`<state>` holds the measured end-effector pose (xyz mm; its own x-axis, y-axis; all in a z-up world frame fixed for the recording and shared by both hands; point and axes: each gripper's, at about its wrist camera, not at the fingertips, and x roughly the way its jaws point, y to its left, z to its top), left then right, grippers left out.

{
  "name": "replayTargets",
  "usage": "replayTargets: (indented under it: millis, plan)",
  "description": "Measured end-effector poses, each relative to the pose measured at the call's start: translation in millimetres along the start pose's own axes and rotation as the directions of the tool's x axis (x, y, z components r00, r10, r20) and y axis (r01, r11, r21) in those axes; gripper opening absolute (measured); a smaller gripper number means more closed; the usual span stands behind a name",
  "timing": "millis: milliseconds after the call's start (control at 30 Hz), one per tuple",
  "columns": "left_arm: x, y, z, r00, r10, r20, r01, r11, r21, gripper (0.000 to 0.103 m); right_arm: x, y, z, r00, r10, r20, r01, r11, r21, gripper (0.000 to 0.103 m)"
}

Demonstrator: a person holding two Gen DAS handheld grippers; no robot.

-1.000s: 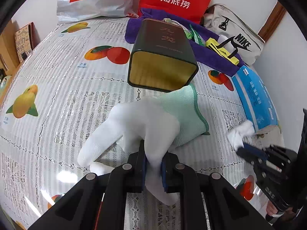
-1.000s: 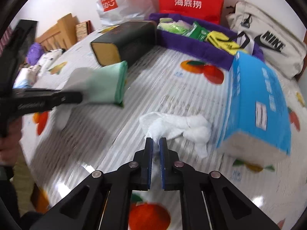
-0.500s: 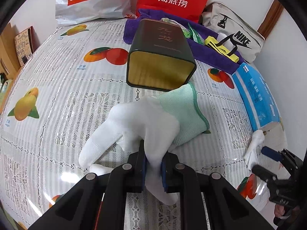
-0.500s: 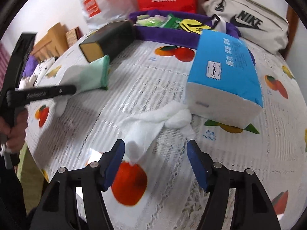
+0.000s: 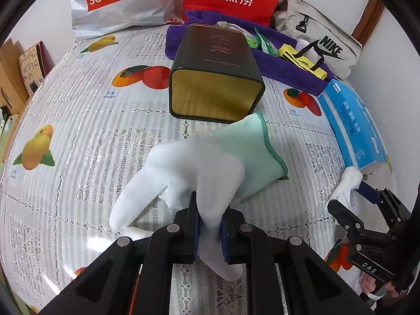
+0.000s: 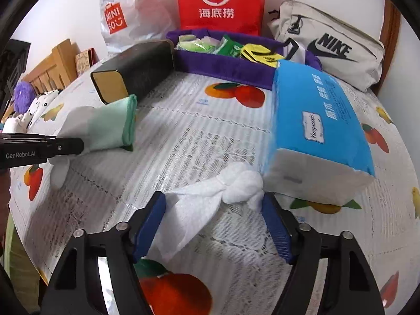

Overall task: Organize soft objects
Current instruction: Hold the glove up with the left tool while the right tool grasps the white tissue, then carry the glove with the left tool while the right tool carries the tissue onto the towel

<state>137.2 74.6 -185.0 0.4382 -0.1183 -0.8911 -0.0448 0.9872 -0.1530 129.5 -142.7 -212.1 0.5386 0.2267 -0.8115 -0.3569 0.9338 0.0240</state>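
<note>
My left gripper (image 5: 208, 232) is shut on a white glove with a green cuff (image 5: 199, 168), held just in front of the open mouth of a dark tin (image 5: 215, 78) lying on its side. The glove (image 6: 99, 128) and tin (image 6: 134, 71) also show in the right wrist view. My right gripper (image 6: 214, 225) is open, its blue pads either side of a crumpled white cloth (image 6: 210, 199) lying on the table beside a blue tissue pack (image 6: 315, 131). The right gripper (image 5: 365, 204) shows at the right edge of the left wrist view, by the cloth (image 5: 346, 183).
A purple fabric tray (image 6: 223, 65) with packets stands at the back, behind the tin. A red bag (image 6: 218, 2), a white Miniso bag (image 6: 123, 15) and a Nike pouch (image 6: 333, 50) line the wall. The table has a fruit-print lace cover (image 5: 92, 136).
My right gripper has let go of the white cloth and opened wide; the cloth now lies by the tissue pack. My left gripper keeps the glove, nearly still.
</note>
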Motion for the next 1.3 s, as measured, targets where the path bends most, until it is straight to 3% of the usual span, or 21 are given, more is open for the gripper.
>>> replayTargets:
  millis: [33, 200, 300, 500, 667, 800, 1300]
  plan:
    - [0, -1, 0, 1.0, 0.002, 0.0, -0.002, 1.0, 0.002, 0.014, -1, 2, 0, 1.0, 0.012, 0.01, -0.012, 1.0, -0.012, 0.057]
    - [0, -3, 0, 1.0, 0.008, -0.004, -0.008, 1.0, 0.005, 0.014, -3, 7, 1, 0.998, 0.062, 0.028, -0.061, 0.997, -0.053, 0.014]
    - [-1, -3, 0, 1.0, 0.009, -0.006, -0.009, 1.0, 0.004, 0.014, -3, 7, 1, 0.996, 0.093, 0.017, -0.092, 0.994, -0.058, 0.007]
    - [-3, -3, 1, 1.0, -0.028, -0.002, 0.028, 1.0, -0.011, 0.012, -10, 3, 4, 0.987, 0.158, -0.014, -0.159, 0.987, -0.027, 0.006]
    - [-13, -6, 1, 0.999, -0.05, 0.02, 0.05, 0.999, -0.007, 0.012, -28, 3, 10, 0.987, 0.161, 0.015, -0.161, 0.986, -0.042, 0.006]
    - [-35, -8, 5, 0.991, -0.118, 0.065, 0.119, 0.993, -0.011, 0.012, -43, 4, 19, 0.986, 0.161, 0.052, -0.158, 0.986, -0.061, 0.006]
    - [-66, -25, 43, 0.987, -0.088, 0.134, 0.085, 0.996, 0.031, 0.011, -70, -29, 58, 0.983, 0.13, 0.13, -0.124, 0.991, -0.047, 0.006]
